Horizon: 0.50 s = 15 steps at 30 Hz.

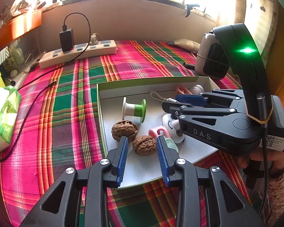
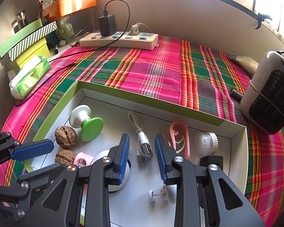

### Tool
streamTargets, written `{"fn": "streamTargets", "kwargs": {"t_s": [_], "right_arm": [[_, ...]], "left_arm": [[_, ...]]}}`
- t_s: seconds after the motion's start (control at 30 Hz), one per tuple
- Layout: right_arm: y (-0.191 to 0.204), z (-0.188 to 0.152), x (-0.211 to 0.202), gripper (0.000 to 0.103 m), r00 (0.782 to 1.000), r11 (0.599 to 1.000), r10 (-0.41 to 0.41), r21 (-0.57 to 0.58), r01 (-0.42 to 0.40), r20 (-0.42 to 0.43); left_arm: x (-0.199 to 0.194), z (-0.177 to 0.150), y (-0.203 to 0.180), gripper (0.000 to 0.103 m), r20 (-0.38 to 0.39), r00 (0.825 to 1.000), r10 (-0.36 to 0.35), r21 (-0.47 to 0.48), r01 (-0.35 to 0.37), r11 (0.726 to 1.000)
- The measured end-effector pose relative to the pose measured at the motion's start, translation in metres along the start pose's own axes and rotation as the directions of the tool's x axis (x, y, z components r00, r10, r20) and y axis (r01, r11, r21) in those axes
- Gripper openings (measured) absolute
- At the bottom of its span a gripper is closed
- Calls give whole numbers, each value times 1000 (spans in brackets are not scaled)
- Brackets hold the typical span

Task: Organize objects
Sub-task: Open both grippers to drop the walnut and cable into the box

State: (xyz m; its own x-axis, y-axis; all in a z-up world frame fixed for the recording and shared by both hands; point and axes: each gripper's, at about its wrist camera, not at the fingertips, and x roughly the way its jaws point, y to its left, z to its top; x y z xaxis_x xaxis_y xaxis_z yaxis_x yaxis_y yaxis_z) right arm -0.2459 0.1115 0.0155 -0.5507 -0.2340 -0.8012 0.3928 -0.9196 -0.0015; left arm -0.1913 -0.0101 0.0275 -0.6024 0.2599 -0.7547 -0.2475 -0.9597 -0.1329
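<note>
- My left gripper (image 1: 142,147) is spread wide over the box (image 1: 102,102), w/ the near walnut (image 1: 144,145) between its fingers, not pinched.
- 2nd walnut (image 1: 124,130) sits just beside it, near the green/white spool (image 1: 135,109).
- My right gripper (image 2: 142,155) is also wide apart, hanging above the white USB cable (image 2: 143,143); nothing held.
- Pink clip (image 2: 178,138) and small clear jar (image 2: 206,141) lie at the box's far right.

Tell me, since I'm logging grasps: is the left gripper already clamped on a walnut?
No, the left gripper is open, its blue pads either side of a walnut without touching it.
</note>
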Motion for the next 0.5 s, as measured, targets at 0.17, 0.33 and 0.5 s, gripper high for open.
{"fn": "streamTargets", "kwargs": {"t_s": [0.17, 0.33, 0.5], "right_arm": [[1, -1, -5, 36, 1000, 1000, -2, 3, 2, 10], [2, -4, -15, 37, 999, 1000, -6, 7, 6, 31], [2, -11, -28, 43, 999, 1000, 1, 29, -3, 47]], "left_arm": [[-5, -1, -1, 30, 7, 1000, 8, 4, -8, 1000], [-11, -2, -5, 30, 21, 1000, 21, 12, -22, 1000], [-18, -5, -7, 30, 29, 998, 57, 12, -57, 998]]}}
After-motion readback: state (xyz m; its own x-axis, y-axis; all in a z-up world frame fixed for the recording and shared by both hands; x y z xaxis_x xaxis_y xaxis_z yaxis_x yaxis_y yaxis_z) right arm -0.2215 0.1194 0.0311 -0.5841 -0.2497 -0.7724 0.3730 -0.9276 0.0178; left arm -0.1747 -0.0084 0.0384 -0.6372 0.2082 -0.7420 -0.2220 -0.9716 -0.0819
